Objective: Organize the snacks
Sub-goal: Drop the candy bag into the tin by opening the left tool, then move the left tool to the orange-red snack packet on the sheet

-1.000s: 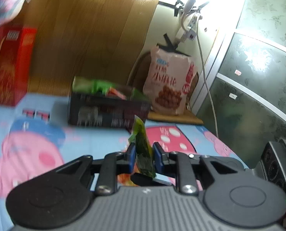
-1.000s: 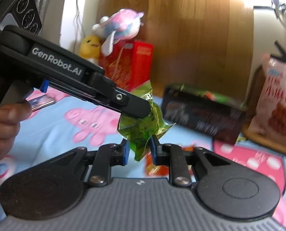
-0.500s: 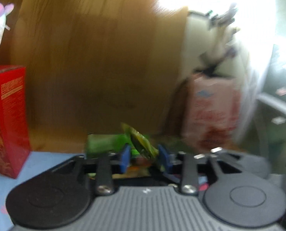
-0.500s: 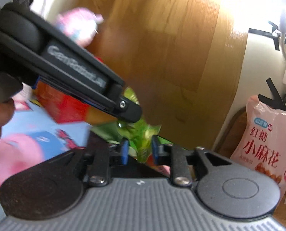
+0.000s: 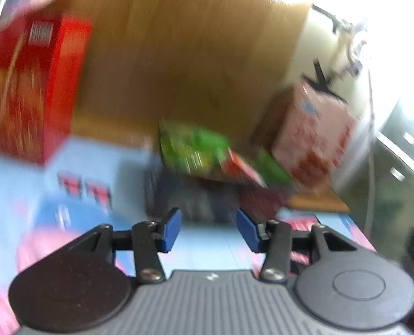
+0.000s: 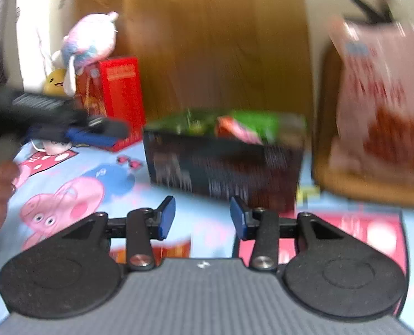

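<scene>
Blue pads on my left hand-held gripper (image 5: 209,230) stand apart with nothing between them; its jaws have just been opening. My right hand-held gripper (image 6: 202,221) is the same: jaws parted, just opened, gap bare. Ahead of both sits the dark box (image 6: 223,164) on the cartoon-printed sheet (image 6: 76,192), with the green snack packets (image 6: 221,124) lying in its top beside a red-and-white one. A red carton (image 6: 115,95) stands to the left of the box with a plush toy (image 6: 88,39) on it, and a pink snack bag (image 6: 382,103) stands to the right. Both views are blurred.
</scene>
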